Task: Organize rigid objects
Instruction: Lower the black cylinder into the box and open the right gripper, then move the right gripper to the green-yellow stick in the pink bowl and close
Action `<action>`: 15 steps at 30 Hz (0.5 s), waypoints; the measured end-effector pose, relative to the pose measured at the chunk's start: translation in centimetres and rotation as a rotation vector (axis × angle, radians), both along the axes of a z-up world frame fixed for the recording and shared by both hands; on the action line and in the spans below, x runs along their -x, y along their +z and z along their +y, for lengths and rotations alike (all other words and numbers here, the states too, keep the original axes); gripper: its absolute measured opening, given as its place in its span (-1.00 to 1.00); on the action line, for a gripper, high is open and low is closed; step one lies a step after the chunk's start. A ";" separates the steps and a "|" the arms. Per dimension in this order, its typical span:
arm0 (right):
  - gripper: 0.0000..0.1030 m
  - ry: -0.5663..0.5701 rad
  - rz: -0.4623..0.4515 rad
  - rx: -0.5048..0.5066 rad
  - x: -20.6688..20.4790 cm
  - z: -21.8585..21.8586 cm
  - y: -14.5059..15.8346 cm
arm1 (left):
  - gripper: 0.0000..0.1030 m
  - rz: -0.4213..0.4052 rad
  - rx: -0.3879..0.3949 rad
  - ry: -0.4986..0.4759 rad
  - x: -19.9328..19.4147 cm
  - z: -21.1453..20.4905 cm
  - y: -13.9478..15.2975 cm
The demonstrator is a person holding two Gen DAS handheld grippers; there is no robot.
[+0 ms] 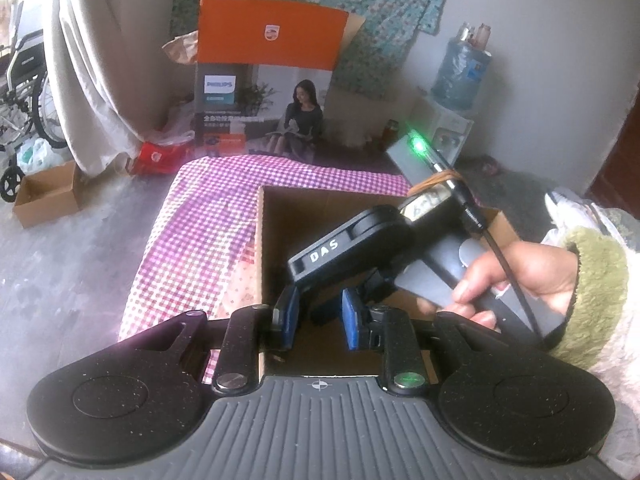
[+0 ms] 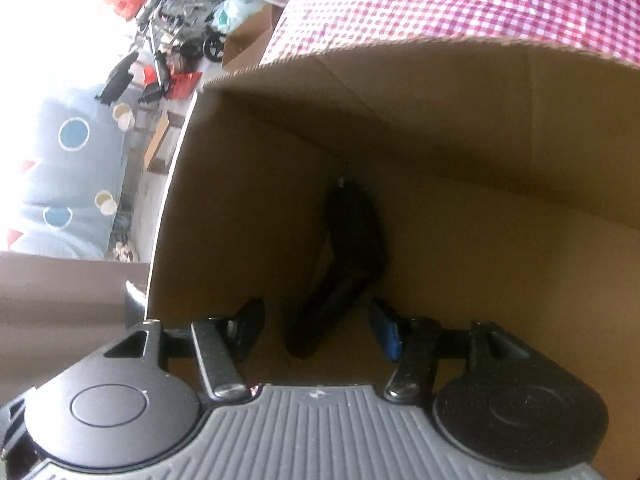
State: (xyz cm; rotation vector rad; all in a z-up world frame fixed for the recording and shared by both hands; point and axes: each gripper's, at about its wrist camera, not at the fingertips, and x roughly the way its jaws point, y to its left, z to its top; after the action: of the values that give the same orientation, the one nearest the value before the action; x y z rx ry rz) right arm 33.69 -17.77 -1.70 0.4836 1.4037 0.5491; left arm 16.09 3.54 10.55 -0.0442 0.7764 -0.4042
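An open cardboard box (image 1: pixel 276 216) stands on a table with a pink checked cloth (image 1: pixel 200 216). My left gripper (image 1: pixel 318 318) hovers over the box's near edge, open and empty. My right gripper (image 1: pixel 352 256), held in a hand, is tipped down into the box. In the right wrist view my right gripper (image 2: pixel 318 326) is open, its blue pads (image 2: pixel 386 336) spread inside the box (image 2: pixel 440 120). A dark angled rigid object (image 2: pixel 348 248) lies in the box's corner, just past the fingertips and free of them.
A large orange Philips carton (image 1: pixel 266 80) stands behind the table. A small open cardboard box (image 1: pixel 48 196) sits on the floor at left near a wheelchair (image 1: pixel 20 92). A water dispenser with its bottle (image 1: pixel 460 76) stands at right.
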 end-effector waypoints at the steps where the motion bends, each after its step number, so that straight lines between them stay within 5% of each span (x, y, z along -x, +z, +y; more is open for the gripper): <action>1: 0.18 -0.010 0.001 -0.005 0.2 -0.4 0.1 | -0.52 -0.002 0.000 0.001 0.1 0.1 0.1; 8: 0.19 -0.085 -0.076 -0.039 3.4 -3.4 4.2 | -0.44 -0.017 0.023 -0.003 1.4 0.0 0.6; 15: 0.19 -0.199 -0.263 -0.104 11.6 -9.6 10.7 | -0.35 -0.038 0.032 -0.079 4.0 -1.5 1.3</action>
State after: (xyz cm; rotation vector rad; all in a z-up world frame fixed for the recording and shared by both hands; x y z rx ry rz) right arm 22.12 -27.40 8.97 0.6046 1.0667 0.5058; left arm 12.14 2.00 11.85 -0.0359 0.7355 -0.4917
